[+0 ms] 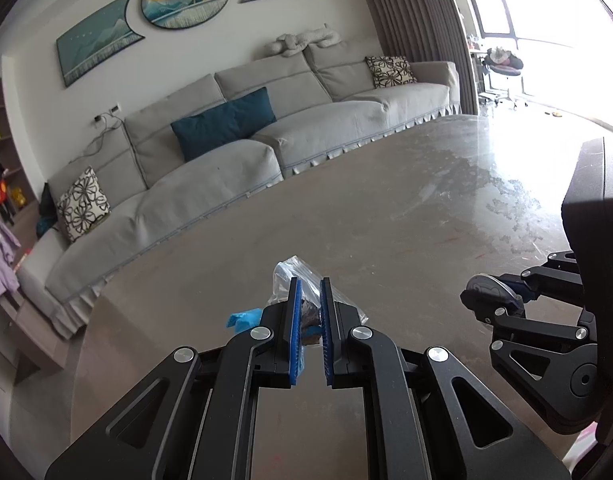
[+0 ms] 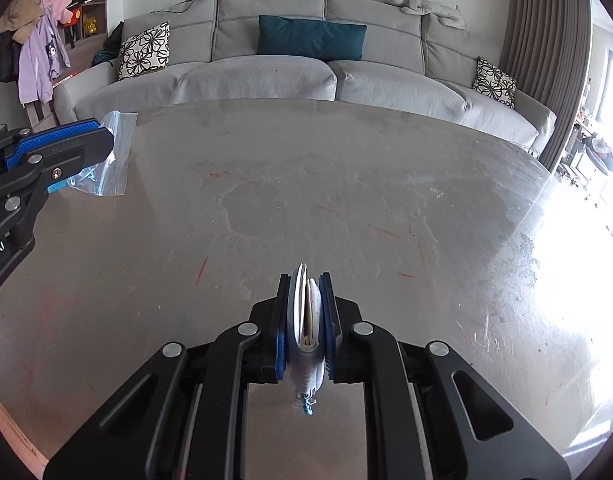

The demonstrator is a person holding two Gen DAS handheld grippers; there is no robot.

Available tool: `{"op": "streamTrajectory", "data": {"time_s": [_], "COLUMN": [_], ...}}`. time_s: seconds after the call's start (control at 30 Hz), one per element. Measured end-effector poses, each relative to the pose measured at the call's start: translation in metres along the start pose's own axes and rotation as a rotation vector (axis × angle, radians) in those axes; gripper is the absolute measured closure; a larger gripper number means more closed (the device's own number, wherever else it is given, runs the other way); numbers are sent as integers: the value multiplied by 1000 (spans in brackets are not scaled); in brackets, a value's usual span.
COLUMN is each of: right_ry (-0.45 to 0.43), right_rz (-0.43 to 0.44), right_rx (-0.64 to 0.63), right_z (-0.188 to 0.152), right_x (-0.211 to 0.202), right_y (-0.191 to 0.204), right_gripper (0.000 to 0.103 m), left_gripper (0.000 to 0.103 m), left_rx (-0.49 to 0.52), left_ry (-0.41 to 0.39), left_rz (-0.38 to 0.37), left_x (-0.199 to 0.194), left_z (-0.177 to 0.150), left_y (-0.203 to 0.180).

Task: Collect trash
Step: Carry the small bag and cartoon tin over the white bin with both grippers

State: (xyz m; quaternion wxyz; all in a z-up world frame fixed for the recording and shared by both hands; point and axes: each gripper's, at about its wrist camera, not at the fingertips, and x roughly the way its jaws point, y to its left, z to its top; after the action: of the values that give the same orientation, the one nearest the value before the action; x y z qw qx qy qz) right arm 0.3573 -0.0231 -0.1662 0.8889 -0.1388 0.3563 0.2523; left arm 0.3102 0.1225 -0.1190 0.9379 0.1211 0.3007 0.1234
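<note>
My left gripper (image 1: 309,285) is shut on a clear zip bag (image 1: 284,276) that holds dark scraps, with a blue piece (image 1: 242,318) showing beside its left finger. In the right wrist view the same bag (image 2: 116,152) hangs from the left gripper (image 2: 106,138) above the table's far left. My right gripper (image 2: 306,280) is shut on a folded white face mask (image 2: 308,312); its blue ear loop dangles below the pads. From the left wrist view the right gripper (image 1: 486,292) sits at the right edge with the mask's rounded fold (image 1: 484,285) between its fingers.
Both grippers hover over a worn grey round table (image 2: 286,200) with red scratch marks. Behind it stands a long grey sofa (image 2: 266,76) with a teal cushion (image 2: 310,38) and patterned pillows. Clothes (image 2: 38,60) hang at the left; a curtain (image 2: 546,40) and bright window are on the right.
</note>
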Motion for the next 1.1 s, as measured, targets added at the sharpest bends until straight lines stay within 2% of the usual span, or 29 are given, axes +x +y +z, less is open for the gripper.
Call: {"op": "streamTrajectory", "data": {"time_s": [0.17, 0.43, 0.67, 0.9, 1.1], "right_ry": [-34, -134, -182, -145, -114], "right_rz": [3, -45, -140, -261, -334], "right_rx": [20, 53, 118, 221, 343], "right_z": [-3, -30, -90, -169, -229], "right_x": [-30, -118, -197, -250, -278], "right_y": [-3, -7, -12, -22, -32], "right_gripper": [88, 88, 88, 88, 88], "left_gripper": [93, 93, 93, 93, 93], "left_rx": [6, 21, 56, 103, 176], "left_ry": [-10, -46, -56, -16, 4], "left_rz": [-10, -87, -203, -345, -427], "left_x": [-16, -68, -128, -177, -214], "left_z": [1, -11, -45, -88, -124], "left_y": [-2, -30, -80, -143, -191]}}
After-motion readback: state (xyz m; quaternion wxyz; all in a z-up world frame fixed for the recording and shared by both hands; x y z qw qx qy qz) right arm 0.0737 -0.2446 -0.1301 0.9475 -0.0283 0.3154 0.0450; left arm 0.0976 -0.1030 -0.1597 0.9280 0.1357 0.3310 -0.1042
